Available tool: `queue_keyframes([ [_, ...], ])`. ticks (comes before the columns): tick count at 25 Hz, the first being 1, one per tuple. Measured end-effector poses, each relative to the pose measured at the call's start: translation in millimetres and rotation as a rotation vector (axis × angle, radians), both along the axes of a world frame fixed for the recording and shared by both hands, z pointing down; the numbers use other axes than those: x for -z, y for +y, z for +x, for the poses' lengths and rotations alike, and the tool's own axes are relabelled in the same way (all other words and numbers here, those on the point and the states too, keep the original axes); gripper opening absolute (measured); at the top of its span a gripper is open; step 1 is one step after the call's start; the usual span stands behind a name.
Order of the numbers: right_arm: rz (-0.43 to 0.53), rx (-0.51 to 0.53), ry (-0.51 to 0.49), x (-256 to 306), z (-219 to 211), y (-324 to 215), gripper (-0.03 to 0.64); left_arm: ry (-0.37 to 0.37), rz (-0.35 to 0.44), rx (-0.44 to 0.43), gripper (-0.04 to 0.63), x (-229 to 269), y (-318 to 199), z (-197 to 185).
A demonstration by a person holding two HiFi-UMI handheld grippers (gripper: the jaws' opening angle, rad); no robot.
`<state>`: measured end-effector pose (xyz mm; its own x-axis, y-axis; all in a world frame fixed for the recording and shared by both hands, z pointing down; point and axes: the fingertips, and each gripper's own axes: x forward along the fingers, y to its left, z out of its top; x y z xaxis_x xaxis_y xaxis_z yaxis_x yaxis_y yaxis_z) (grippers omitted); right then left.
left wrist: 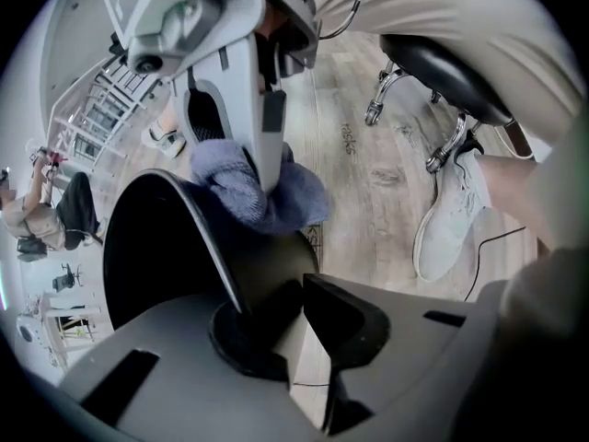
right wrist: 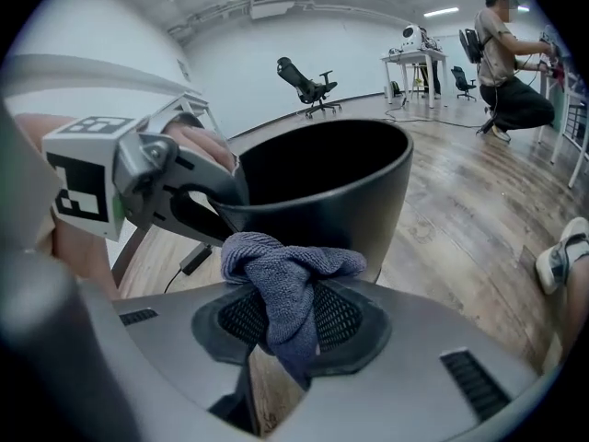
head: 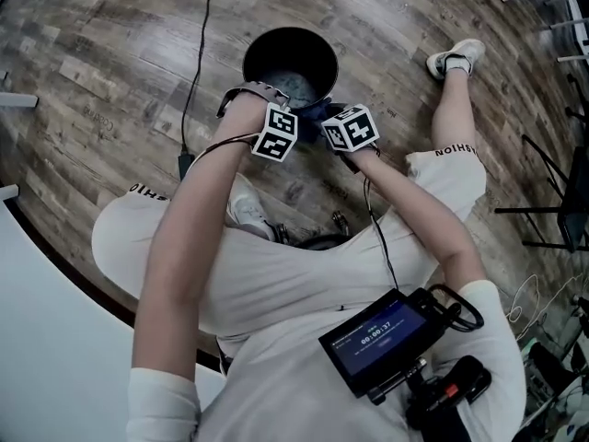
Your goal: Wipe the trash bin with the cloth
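Steadiness counts most here: we want the trash bin (right wrist: 359, 187), upright at the centre of the right gripper view, braced while we rub firm, even strokes along its wall. Our left gripper (left wrist: 290, 325) is clamped across the bin's rim. Our right gripper (right wrist: 281, 325) is closed tight on the cloth (right wrist: 285, 279), bunched low in the frame, right at the outer wall below the rim.

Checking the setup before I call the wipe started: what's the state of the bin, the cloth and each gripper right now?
trash bin: upright on the floor, no lid, rim clamped.
cloth: bunched, against the bin's outer wall near the rim.
left gripper: shut on the trash bin's rim.
right gripper: shut on the cloth.
chest screen: lit.
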<state>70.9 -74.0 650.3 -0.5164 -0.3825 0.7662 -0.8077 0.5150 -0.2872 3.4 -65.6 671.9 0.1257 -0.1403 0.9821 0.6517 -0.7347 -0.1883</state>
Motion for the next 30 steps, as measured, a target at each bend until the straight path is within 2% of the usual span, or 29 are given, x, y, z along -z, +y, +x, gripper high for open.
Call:
queue_keyframes([
  [5, -0.046, -0.019, 0.016, -45.1, -1.4, -3.7, 0.109, 0.014, -0.006, 0.017, 0.06, -0.2, -1.6, 3.1],
  [15, -0.103, -0.002, 0.118, -131.7, -2.0, -4.8, 0.109, 0.034, -0.018, 0.036, 0.06, 2.0, -2.8, 7.3],
  [20, -0.203, -0.077, 0.144, -169.6, 4.6, -0.1, 0.109, 0.04, -0.018, 0.042, 0.06, 4.9, -1.0, 8.5],
  [26, -0.227, -0.07, 0.165, -165.4, 8.7, 5.3, 0.109, 0.041, -0.028, 0.042, 0.061, 2.0, 2.2, 7.6],
  [30, -0.174, -0.021, 0.142, -138.5, 9.9, 6.4, 0.109, 0.038, -0.026, 0.037, 0.061, 1.4, 3.1, 9.2],
])
